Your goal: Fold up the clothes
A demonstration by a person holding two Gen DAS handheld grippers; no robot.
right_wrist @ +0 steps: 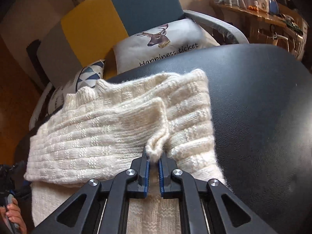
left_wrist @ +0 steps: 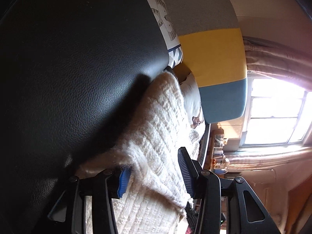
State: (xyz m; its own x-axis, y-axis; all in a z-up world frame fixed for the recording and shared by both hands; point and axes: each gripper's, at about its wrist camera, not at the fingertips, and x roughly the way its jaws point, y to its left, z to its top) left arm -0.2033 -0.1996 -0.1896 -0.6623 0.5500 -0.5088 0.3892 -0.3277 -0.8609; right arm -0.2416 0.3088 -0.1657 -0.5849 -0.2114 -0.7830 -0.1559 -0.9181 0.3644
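While right gripper point(right_wrist: 154, 160) pinches sweater point(right_wrist: 109, 128), left gripper point(left_wrist: 154, 167) gapes.

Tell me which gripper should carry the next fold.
Right, probably: the right gripper is shut on a bunched fold of the cream knit sweater. The left gripper is open, merely straddling it.

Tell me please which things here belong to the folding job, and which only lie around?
Belong to the job:
cream knit sweater
right gripper, pinching a sweater fold
left gripper, open around the sweater

Only lying around:
deer cushion
triangle-pattern cushion
cluttered wooden shelf
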